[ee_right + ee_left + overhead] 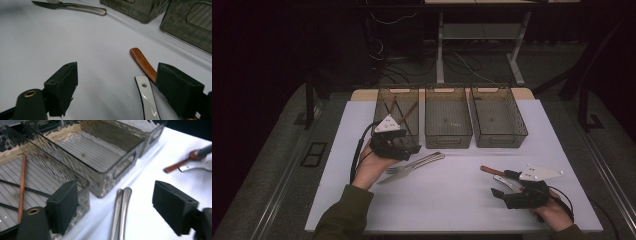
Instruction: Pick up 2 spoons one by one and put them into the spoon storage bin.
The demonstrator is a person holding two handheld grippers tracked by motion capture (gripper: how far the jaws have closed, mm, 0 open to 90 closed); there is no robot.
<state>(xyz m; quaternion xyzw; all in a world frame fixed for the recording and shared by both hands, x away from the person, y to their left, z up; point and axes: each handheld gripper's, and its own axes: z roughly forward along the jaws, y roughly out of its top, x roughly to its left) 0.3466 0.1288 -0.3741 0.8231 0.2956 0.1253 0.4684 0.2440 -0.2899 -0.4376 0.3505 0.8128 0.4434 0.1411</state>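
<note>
Left hand-held gripper (404, 145), jaws apart, near left bin (396, 107); right hand-held gripper (507, 192), jaws apart, beside wooden handle (492, 171) on surface (452, 190).

Left hand-held gripper (409, 145): held in the left hand (373, 165), palm up, forearm in a dark green sleeve (343, 210) entering from the lower edge; jaws pointing right, standing wide apart, nothing between the pads. Right hand-held gripper (498, 192): held in the right hand (554, 212) low at the right; jaws pointing left, set apart, pads gripping nothing
</note>
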